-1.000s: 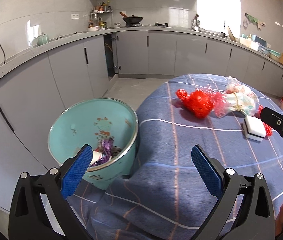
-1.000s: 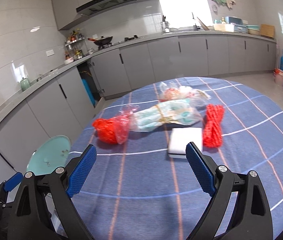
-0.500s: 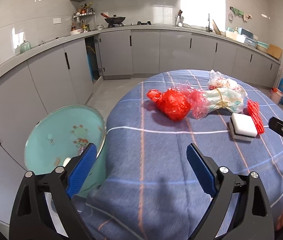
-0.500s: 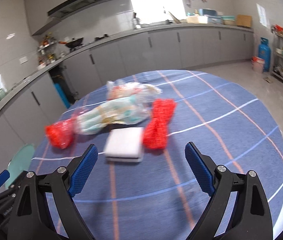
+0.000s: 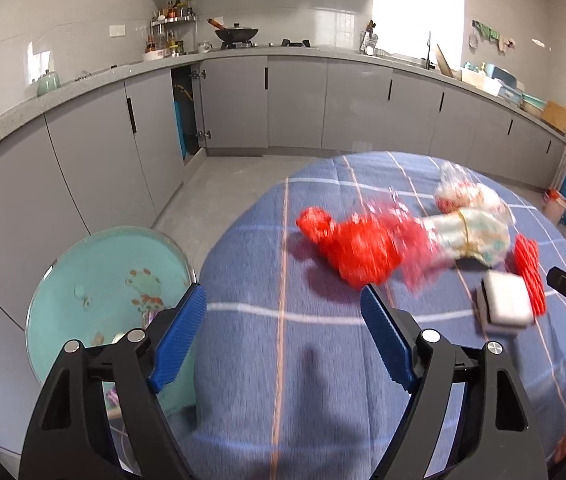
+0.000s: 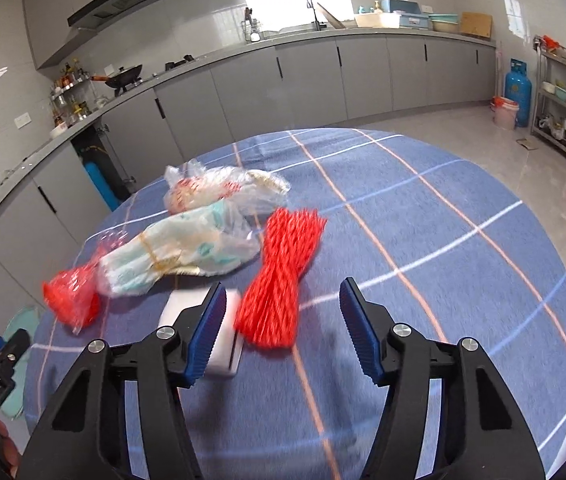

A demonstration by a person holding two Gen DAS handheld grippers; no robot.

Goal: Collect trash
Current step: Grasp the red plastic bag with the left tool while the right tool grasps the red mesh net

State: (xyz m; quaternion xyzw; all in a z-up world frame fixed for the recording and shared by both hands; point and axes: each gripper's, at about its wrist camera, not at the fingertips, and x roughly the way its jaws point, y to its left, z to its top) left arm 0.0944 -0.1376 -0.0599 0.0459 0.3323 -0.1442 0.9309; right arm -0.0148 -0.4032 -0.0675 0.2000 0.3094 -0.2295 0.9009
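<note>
**A:** Right wrist view first: your right gripper (image 6: 283, 328) has its jaws closing, still apart, nothing pressed between the pads. The red net (image 6: 281, 276) lies just ahead, its near end roughly between the fingertips, so I judge that is your pick.

**B:** And the sponge (image 6: 203, 312)?

**A:** Just beside your left finger, touching the net's edge. Closing early narrows the span, probably so you catch only the net and not the sponge.

**B:** What about my left side?

**A:** Your left gripper (image 5: 283, 320) is closing too, holding nothing; only bare tablecloth (image 5: 283, 380) sits between the jaws. The red bag (image 5: 363, 248) lies ahead and slightly right, blurred. Beyond it, further right, the patterned bag (image 5: 475, 236).

**B:** Where does it all go?

**A:** The bin (image 5: 107, 280) stands low to your left, beside the table's edge, mouth open with some wrappers inside. I think it sits there so a short swing off the edge drops things in
</note>
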